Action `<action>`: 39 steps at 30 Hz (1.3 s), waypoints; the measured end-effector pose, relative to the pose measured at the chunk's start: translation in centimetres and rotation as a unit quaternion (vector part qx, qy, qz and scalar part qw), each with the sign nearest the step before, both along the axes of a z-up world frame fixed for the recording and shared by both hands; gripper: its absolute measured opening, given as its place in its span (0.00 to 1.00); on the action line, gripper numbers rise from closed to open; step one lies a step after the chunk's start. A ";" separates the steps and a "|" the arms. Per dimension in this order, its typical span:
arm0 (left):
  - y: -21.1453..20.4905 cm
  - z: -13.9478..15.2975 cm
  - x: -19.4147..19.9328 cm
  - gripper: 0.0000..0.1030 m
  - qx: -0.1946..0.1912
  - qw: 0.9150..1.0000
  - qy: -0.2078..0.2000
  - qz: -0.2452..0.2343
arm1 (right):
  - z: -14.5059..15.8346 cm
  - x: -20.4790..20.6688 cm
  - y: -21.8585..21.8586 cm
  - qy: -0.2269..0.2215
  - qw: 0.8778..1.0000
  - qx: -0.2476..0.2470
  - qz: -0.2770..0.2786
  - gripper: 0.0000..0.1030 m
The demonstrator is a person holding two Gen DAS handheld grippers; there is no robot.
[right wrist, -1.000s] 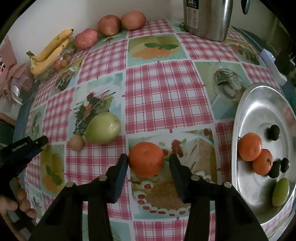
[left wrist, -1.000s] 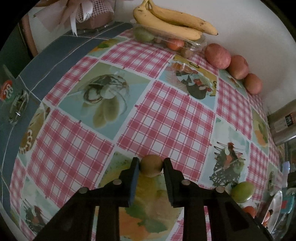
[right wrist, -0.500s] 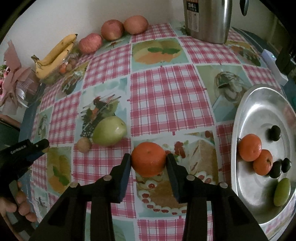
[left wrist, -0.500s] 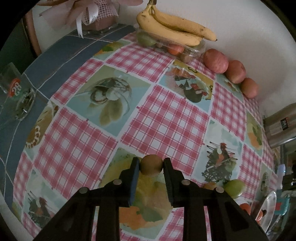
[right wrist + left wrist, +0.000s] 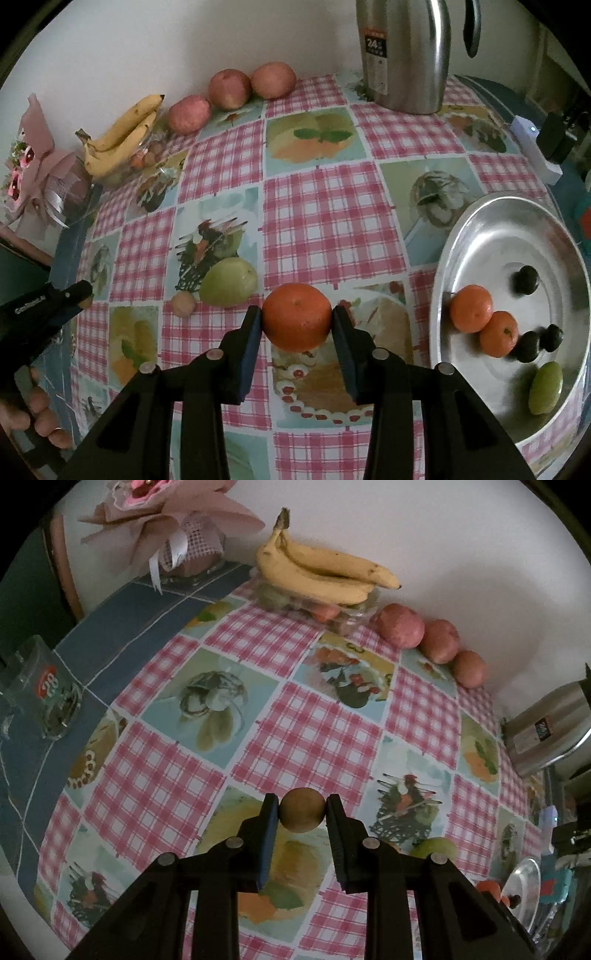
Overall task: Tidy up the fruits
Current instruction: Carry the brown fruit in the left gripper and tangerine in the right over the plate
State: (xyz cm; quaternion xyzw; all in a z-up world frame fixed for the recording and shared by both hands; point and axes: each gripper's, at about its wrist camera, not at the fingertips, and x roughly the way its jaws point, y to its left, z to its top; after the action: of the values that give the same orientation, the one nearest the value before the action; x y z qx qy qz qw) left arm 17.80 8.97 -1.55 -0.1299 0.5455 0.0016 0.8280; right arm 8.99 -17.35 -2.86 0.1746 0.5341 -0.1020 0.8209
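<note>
Two tools gripping fruit, left tool [image 5: 302, 809] pinching a small brown fruit [image 5: 302, 810], right tool [image 5: 296, 318] clamped on an orange [image 5: 296, 316]

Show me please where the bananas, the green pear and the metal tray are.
bananas [image 5: 325, 572], left wrist view, middle of the bunch.
green pear [image 5: 228, 282], right wrist view, centre of its skin.
metal tray [image 5: 491, 225], right wrist view, bare inner wall.

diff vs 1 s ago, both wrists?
Right tool has just been closing and now clamps the round orange tangerine, lifting it off the checked tablecloth. Left tool rises with the small brown round fruit, grip unchanged. Green pear and silver tray stayed put.
</note>
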 end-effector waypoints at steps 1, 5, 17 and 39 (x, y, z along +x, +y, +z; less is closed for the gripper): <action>-0.2 0.1 0.1 0.27 0.001 1.000 -0.001 -0.002 | 0.1 0.0 -0.2 0.000 1.000 -0.001 0.000 0.39; -1.1 0.7 -0.2 0.27 0.001 1.000 -0.008 -0.010 | 0.4 -0.5 -1.5 0.001 1.000 -0.005 -0.008 0.39; -5.4 1.9 -1.5 0.27 0.012 0.998 -0.021 -0.057 | 1.7 -3.5 -8.3 -0.004 0.996 -0.021 -0.087 0.39; -20.0 2.2 -7.0 0.27 -0.079 0.966 0.013 -0.246 | 2.5 -9.9 -17.4 -0.017 0.980 -0.028 -0.194 0.39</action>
State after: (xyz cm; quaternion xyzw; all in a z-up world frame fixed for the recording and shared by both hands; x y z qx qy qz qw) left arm 10.79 -11.03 0.65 -0.0569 0.5701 -0.2435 0.7826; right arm -0.89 -34.76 -0.41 0.2531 0.4731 -0.2716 0.7990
